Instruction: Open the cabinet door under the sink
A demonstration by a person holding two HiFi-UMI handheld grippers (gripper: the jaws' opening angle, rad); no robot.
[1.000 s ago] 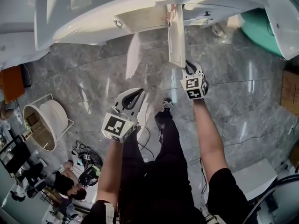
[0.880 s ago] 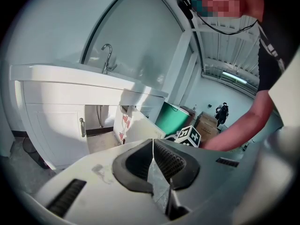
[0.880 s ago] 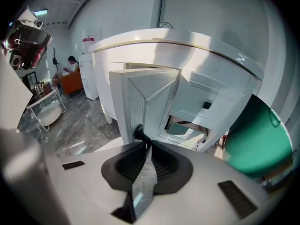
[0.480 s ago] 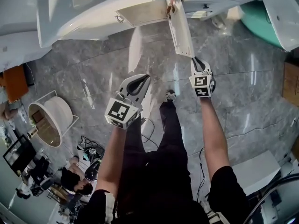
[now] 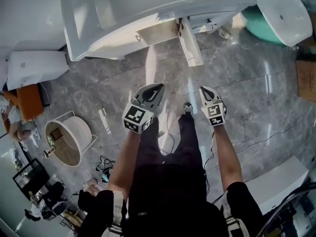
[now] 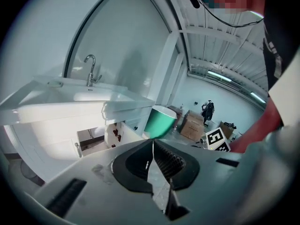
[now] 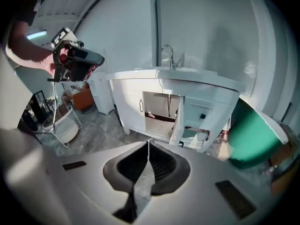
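The white sink cabinet [image 5: 123, 14] stands at the top of the head view with its door [image 5: 190, 43] swung open, edge toward me. In the right gripper view the door [image 7: 177, 121] stands ajar beside the dark opening [image 7: 159, 109] under the faucet [image 7: 167, 55]. My right gripper [image 5: 203, 89] hangs well back from the door; its jaws have just been closing and are shut with nothing between them [image 7: 148, 142]. My left gripper [image 5: 158, 87] is level with it, also shut and empty [image 6: 152, 141].
A teal tub [image 5: 261, 26] stands right of the cabinet. A round white basket on a wire stand [image 5: 69, 137] and an orange box [image 5: 29, 100] are at the left. A cardboard box [image 5: 306, 80] lies at the right edge. Grey marble floor lies between.
Both grippers have drawn back from the cabinet and risen. The right gripper, which was at the door's lower edge, is now apart from it and shut. The door stays open.
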